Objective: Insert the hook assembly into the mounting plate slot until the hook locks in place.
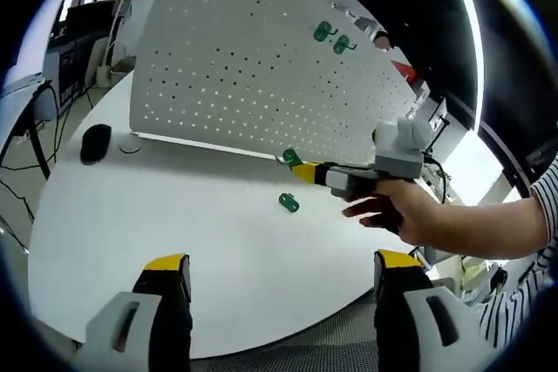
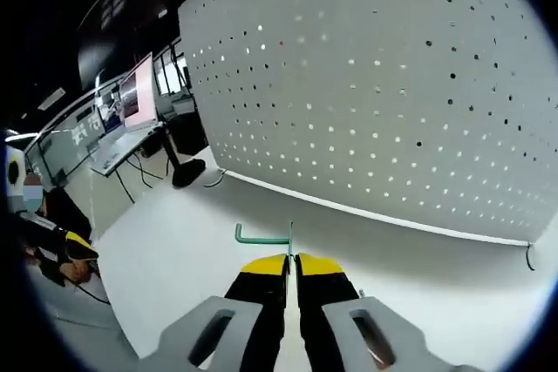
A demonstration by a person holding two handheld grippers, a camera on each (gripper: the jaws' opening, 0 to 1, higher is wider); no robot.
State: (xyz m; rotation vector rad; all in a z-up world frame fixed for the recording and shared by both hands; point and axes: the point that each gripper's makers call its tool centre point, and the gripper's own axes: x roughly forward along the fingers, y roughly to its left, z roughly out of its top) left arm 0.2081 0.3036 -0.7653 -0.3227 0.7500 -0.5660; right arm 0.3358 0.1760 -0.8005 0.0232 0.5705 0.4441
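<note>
Leftmost, a dark computer mouse (image 1: pixel 95 142) lies at the far left of your white table (image 1: pixel 157 215), just before the foot of the upright white pegboard (image 1: pixel 253 58). Your left gripper (image 1: pixel 277 272) stands near the table's near edge, its yellow-tipped jaws spread wide with nothing between them. Farther right, a loose green hook (image 1: pixel 289 202) rests on the table, well apart from the board. Just beyond it, your right gripper (image 1: pixel 307 171) is held in your hand (image 1: pixel 403 213) and carries a green hook by its stem. From the right gripper view, that gripper (image 2: pixel 292 265) has its jaws pressed narrowly together on the held hook (image 2: pixel 261 237), whose bent arm points left, near the board's lower edge but not touching it. Two mounted green hooks (image 1: pixel 331 37) sit high on the pegboard's right part.
</note>
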